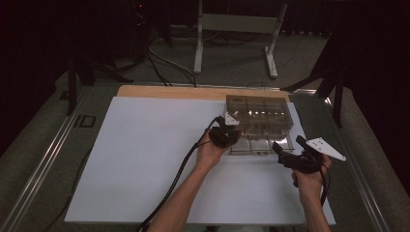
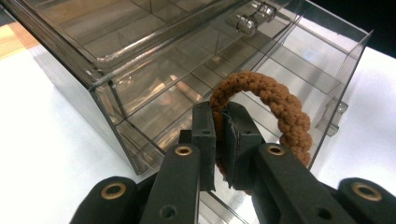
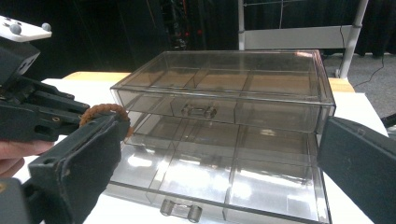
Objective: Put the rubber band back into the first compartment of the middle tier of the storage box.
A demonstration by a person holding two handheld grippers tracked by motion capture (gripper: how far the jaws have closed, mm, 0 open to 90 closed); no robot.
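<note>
Gripping a brown braided ring point(image 2: 275, 105), left tool point(image 2: 223, 135) hovers over the open drawer point(image 3: 219, 182); right tool point(image 3: 215, 158) gapes, empty.

This looks like a lab or recording studio: black curtains point(image 1: 43, 38) hang on every side beyond the jaws, cables point(image 1: 164, 63) trail over grey carpet, a metal stand point(image 1: 237, 29) rises behind, and aluminium rails point(image 1: 43, 159) edge the white-covered table point(image 1: 145, 164).

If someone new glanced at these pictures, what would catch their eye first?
Probably the brown braided ring, pinched in the left gripper over the pulled-out lower drawer of a clear plastic drawer box. The right gripper waits open beside the box.
</note>
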